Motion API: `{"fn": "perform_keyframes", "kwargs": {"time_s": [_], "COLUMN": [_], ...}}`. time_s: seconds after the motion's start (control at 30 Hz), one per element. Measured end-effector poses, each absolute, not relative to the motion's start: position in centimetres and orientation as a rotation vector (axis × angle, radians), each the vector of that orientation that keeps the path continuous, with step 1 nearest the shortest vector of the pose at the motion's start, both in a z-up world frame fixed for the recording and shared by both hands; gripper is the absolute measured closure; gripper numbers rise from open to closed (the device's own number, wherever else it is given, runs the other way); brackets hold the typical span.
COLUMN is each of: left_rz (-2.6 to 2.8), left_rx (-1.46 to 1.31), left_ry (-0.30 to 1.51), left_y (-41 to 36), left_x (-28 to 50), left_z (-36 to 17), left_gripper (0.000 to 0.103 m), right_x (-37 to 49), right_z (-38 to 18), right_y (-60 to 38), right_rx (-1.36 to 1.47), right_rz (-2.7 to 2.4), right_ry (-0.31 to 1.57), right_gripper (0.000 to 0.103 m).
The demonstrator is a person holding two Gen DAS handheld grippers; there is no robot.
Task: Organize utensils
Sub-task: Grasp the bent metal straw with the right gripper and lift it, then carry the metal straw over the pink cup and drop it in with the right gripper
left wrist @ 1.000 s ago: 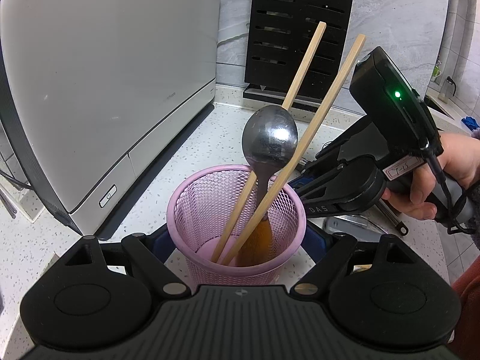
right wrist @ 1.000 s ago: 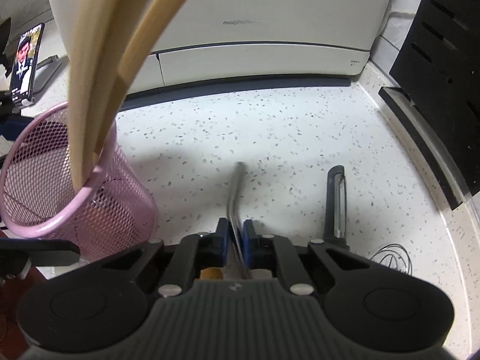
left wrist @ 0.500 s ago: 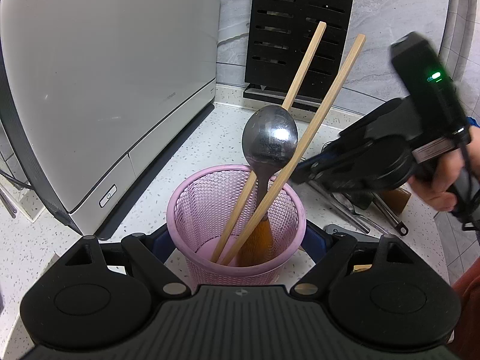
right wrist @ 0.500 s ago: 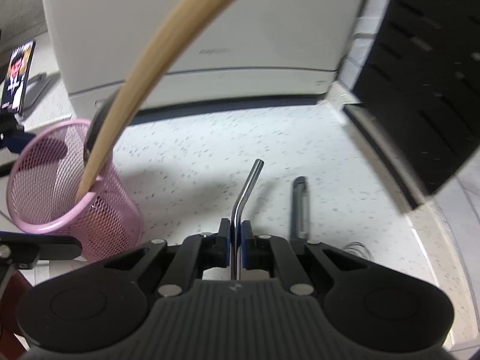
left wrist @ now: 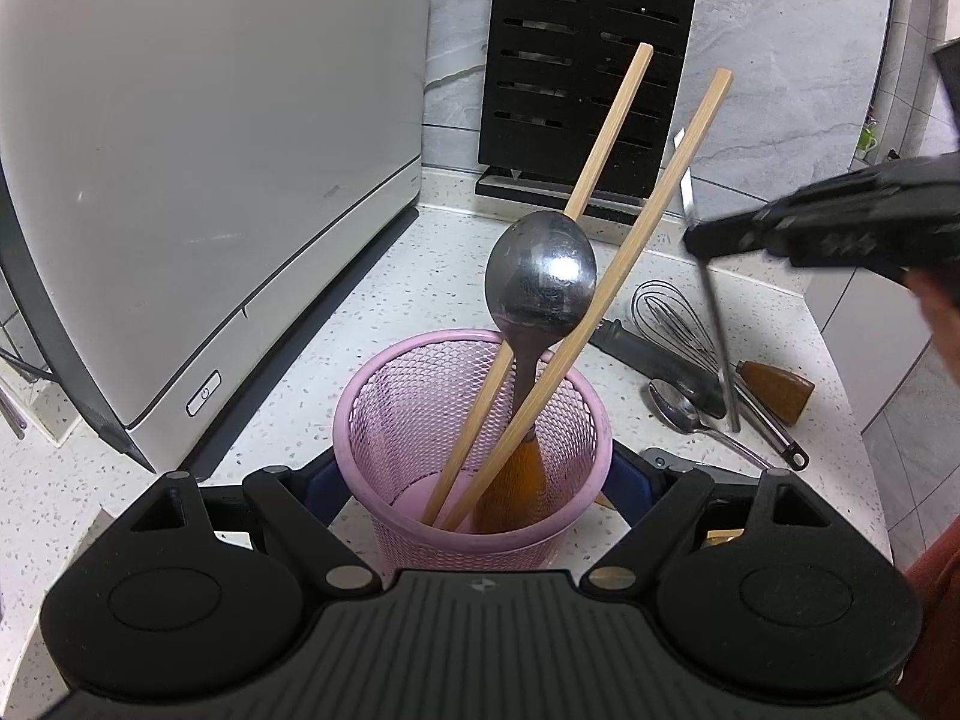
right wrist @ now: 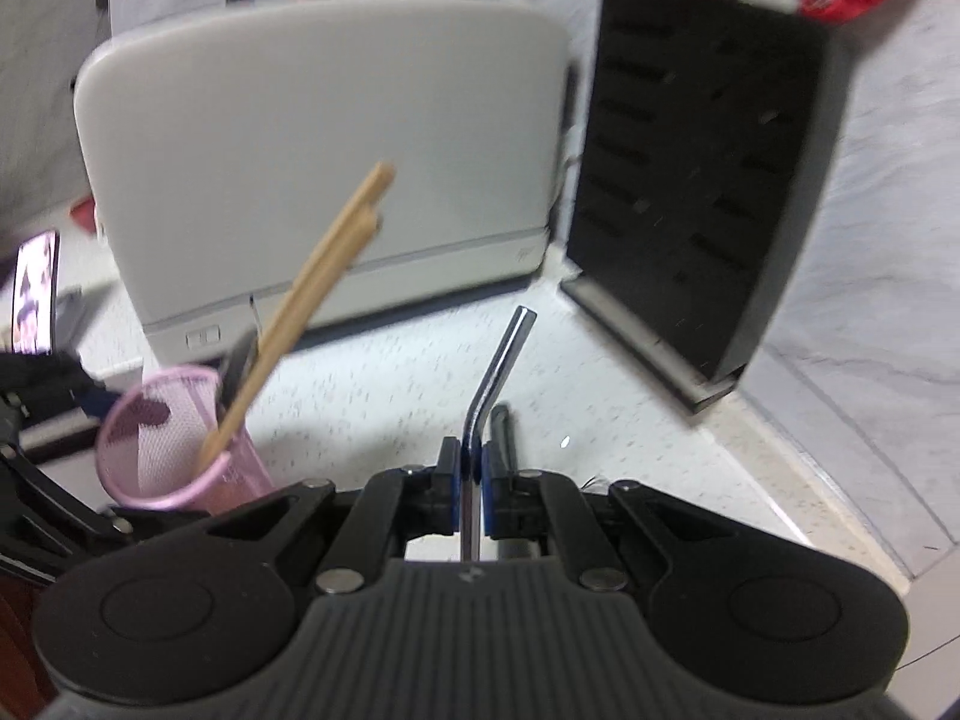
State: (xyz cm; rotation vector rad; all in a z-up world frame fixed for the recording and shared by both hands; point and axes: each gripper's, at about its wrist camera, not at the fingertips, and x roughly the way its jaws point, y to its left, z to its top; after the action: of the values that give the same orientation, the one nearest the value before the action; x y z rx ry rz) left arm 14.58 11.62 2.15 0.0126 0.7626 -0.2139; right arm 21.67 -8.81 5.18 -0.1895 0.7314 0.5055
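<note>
Now, line by line:
Left gripper [left wrist: 474,483]: its blue-padded jaws are spread wide, one on each side of the pink wire-mesh cup [left wrist: 474,450] and against its wall, near the front edge of the white speckled bench [left wrist: 372,276].
Cup contents: 2 long wooden chopsticks [left wrist: 600,180] and a dark metal spoon with an amber handle [left wrist: 540,282], all leaning toward the back of the bench.
Right gripper [right wrist: 472,468]: jaws pressed together on a bent metal straw [right wrist: 495,369], held up clear of the bench, right of the cup.
Loose utensils: a wire whisk with a brown wooden handle [left wrist: 678,318], a small steel spoon [left wrist: 675,411] and a black-handled tool [left wrist: 654,363] lie together by the bench's right edge.
Back of bench: a grey-white appliance [left wrist: 210,168] at the left, a black slotted knife block [left wrist: 588,54] at the back edge.
</note>
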Motion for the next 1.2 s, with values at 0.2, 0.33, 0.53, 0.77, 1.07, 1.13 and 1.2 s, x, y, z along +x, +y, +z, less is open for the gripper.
{"fn": "perform_keyframes", "kwargs": {"time_s": [0.2,0.33,0.53,0.77,1.07,1.13,1.2], "left_rz": [-0.214,-0.214,-0.217,-0.226,-0.229,-0.228,-0.228], "left_rx": [0.012,0.013,0.015,0.019,0.02,0.021,0.02], "left_ry": [0.763,0.764,0.765,0.768,0.77,0.769,0.769], "left_y": [11.6,11.5,11.3,11.0,11.1,11.0,11.0], "left_x": [14.6,14.7,14.7,14.9,15.1,15.1,15.1], "left_z": [2.2,2.2,2.2,2.3,2.4,2.4,2.4], "left_gripper": [0.004,0.004,0.004,0.004,0.004,0.004,0.004], "right_x": [19.5,18.0,15.6,15.1,15.2,15.3,15.6], "right_z": [7.8,9.6,12.4,12.8,11.5,10.8,10.1], "right_y": [-10.3,-11.0,-11.7,-9.6,-7.4,-6.6,-5.9], "right_rx": [-0.113,-0.07,-0.011,0.015,0.056,0.047,0.037], "right_rz": [0.502,0.523,0.56,0.617,0.677,0.686,0.678], "right_ry": [0.616,0.542,0.417,0.357,0.342,0.349,0.361], "right_gripper": [0.1,0.1,0.1,0.1,0.1,0.1,0.1]}}
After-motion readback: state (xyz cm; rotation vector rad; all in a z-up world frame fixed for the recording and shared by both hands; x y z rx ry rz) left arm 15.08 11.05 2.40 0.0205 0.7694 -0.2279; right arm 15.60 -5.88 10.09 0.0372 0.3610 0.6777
